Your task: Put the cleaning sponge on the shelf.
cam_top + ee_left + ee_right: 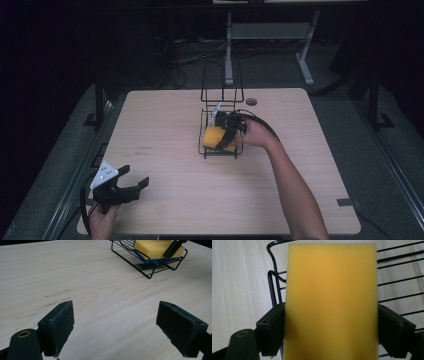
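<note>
A yellow sponge (214, 137) with a blue underside (150, 259) lies in the low tray of a black wire rack (203, 146) near the table's middle. My right gripper (228, 140) reaches in from the right and is shut on the sponge (332, 290), one jaw against each long side. The rack's wires (274, 287) run behind and under it. My left gripper (135, 175) rests low at the table's front left corner, open with nothing between its pads (62, 322). It points toward the rack (150, 275) and the sponge (152, 247).
The rack has a tall upright wire back (222, 82) on its far side. A round grommet (251, 101) sits near the table's far edge, and a dark tape strip (348, 202) at the front right corner. Faint marks (58, 292) show on the pale wood.
</note>
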A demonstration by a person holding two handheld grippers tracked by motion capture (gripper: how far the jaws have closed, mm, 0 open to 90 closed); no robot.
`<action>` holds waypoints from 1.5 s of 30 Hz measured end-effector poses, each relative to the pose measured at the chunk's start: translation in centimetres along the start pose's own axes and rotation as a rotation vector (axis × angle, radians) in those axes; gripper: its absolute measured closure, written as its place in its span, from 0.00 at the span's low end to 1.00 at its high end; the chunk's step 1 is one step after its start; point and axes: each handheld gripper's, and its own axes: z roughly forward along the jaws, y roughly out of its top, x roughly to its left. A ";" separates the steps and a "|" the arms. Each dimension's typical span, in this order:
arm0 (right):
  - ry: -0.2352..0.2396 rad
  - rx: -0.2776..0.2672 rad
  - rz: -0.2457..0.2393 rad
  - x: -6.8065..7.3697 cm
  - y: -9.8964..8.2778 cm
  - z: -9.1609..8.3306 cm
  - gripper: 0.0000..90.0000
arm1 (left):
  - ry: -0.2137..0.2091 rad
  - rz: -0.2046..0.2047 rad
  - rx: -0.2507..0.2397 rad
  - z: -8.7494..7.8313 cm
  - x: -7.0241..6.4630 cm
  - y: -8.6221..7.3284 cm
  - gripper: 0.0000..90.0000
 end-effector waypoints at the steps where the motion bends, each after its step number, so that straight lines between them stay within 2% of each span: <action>1: -0.002 -0.001 0.001 0.0 0.0 0.0 0.19 | 0.000 0.006 0.000 0.0 0.0 0.0 0.16; 8: -0.009 -0.049 0.007 0.1 0.0 -1.1 0.18 | -0.002 0.002 -0.001 0.0 0.0 0.0 0.16; 14: -0.022 -0.058 0.007 0.1 -0.3 -1.6 0.18 | -0.003 0.002 0.001 0.1 0.0 0.0 0.16; 18: -0.037 -0.106 0.012 0.3 -0.6 -1.9 0.18 | -0.002 0.003 0.002 0.1 -0.1 0.0 0.16; 20: -0.031 -0.124 0.016 0.3 -0.9 -2.0 0.18 | -0.003 0.002 0.002 0.1 -0.1 0.0 0.16; 26: -0.035 -0.108 0.040 0.3 -1.4 -2.1 0.18 | -0.004 0.004 0.003 0.2 -0.2 0.0 0.16; 45: -0.045 -0.115 0.045 0.4 -1.9 -2.8 0.17 | -0.004 0.002 0.005 0.3 -0.2 0.1 0.16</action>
